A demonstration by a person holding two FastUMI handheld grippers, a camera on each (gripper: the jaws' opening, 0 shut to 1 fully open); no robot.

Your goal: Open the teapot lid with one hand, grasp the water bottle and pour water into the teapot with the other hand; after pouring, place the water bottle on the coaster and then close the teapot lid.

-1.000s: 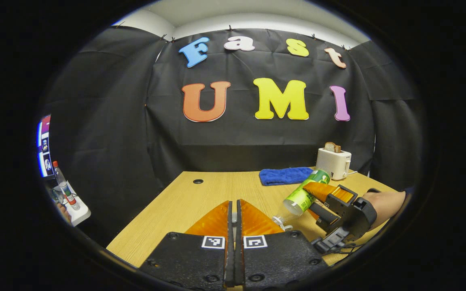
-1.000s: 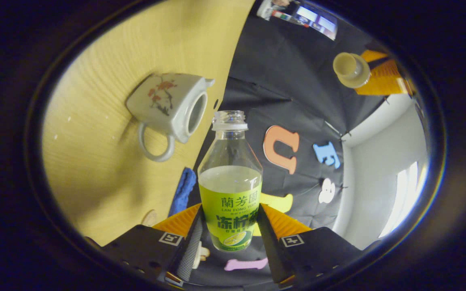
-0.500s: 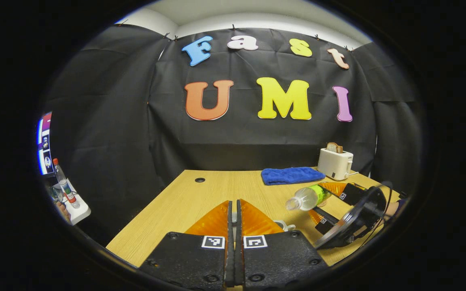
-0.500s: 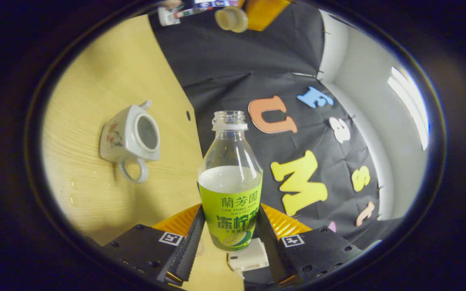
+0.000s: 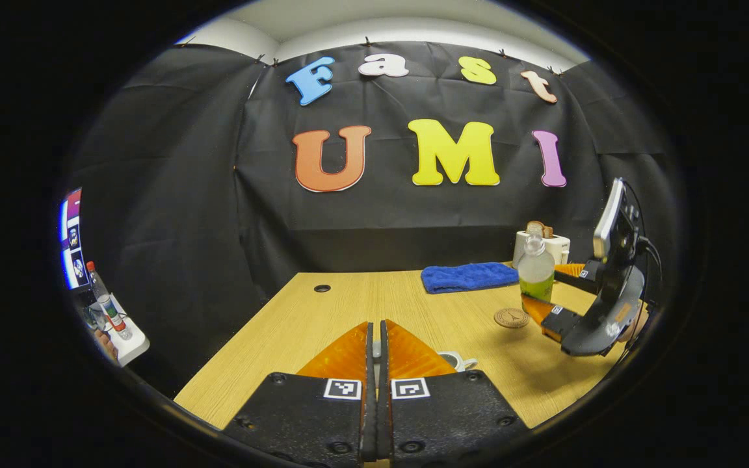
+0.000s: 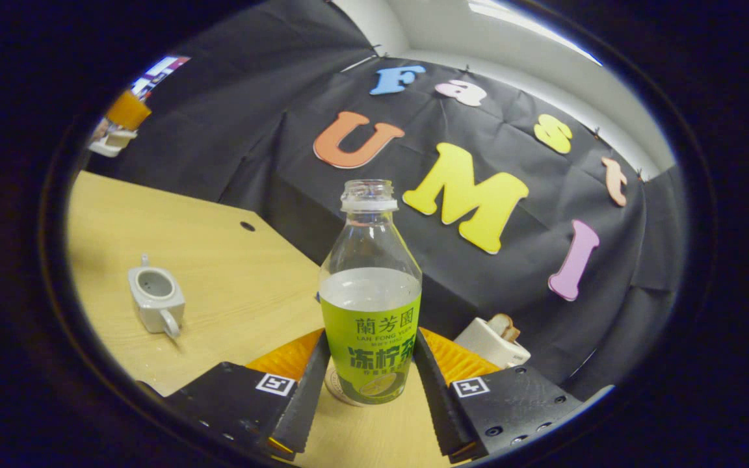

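Note:
My right gripper (image 6: 370, 364) is shut on the green-labelled water bottle (image 6: 370, 305), which stands upright, uncapped and partly full. In the left gripper view the bottle (image 5: 536, 270) hangs just above the table at the right, held by the right gripper (image 5: 560, 292), with the round brown coaster (image 5: 512, 317) just to its left. The white teapot (image 6: 153, 299) sits lidless on the table at the left; its handle (image 5: 458, 361) peeks out beside my left gripper (image 5: 374, 338). That gripper's fingers are shut on the teapot lid, which is hidden beneath them.
A blue cloth (image 5: 469, 278) lies at the back of the wooden table (image 5: 348, 305), and a white toaster (image 5: 543, 247) with bread stands behind the bottle. A cable hole (image 5: 322, 288) is at the back left. Off the table's left edge sits a white tray (image 5: 121, 338) with bottles.
The right gripper has swung the bottle from tilted over the teapot to upright and carried it right, next to the coaster. The left gripper has stayed put.

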